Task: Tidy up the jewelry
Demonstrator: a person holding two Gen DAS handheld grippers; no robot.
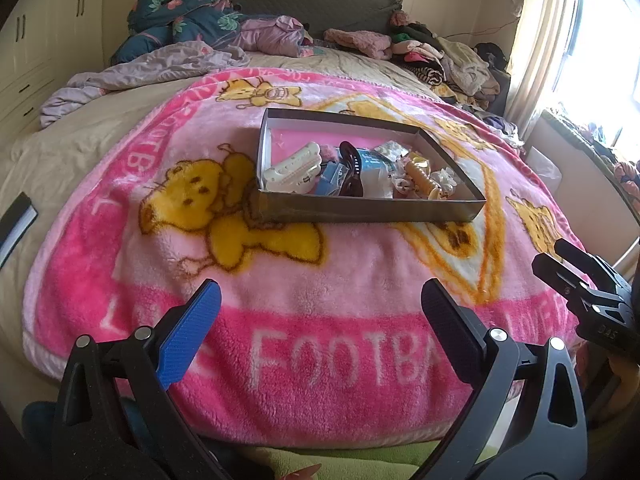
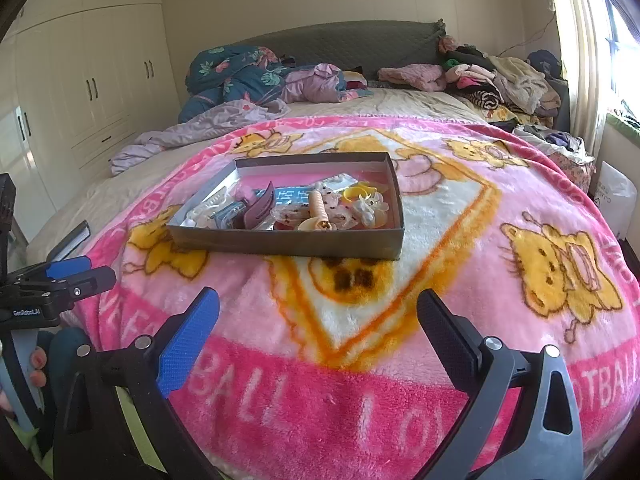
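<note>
A shallow grey cardboard box (image 1: 360,210) (image 2: 288,242) lies on a pink blanket on the bed. It holds several hair clips and trinkets: a white claw clip (image 1: 294,170), a dark claw clip (image 1: 354,172) (image 2: 260,208), a beige clip (image 2: 320,210), a white flower piece (image 2: 372,206). My left gripper (image 1: 320,320) is open and empty, hovering above the blanket in front of the box. My right gripper (image 2: 318,322) is open and empty, also short of the box. The right gripper also shows at the right edge of the left wrist view (image 1: 560,264), and the left gripper at the left edge of the right wrist view (image 2: 80,272).
The pink cartoon blanket (image 1: 320,280) (image 2: 440,240) covers the near bed. Piled clothes and bedding (image 2: 500,76) lie near the headboard. White wardrobes (image 2: 80,80) stand to the left, a window (image 2: 624,40) to the right. A dark book (image 2: 72,240) lies at the bed's left edge.
</note>
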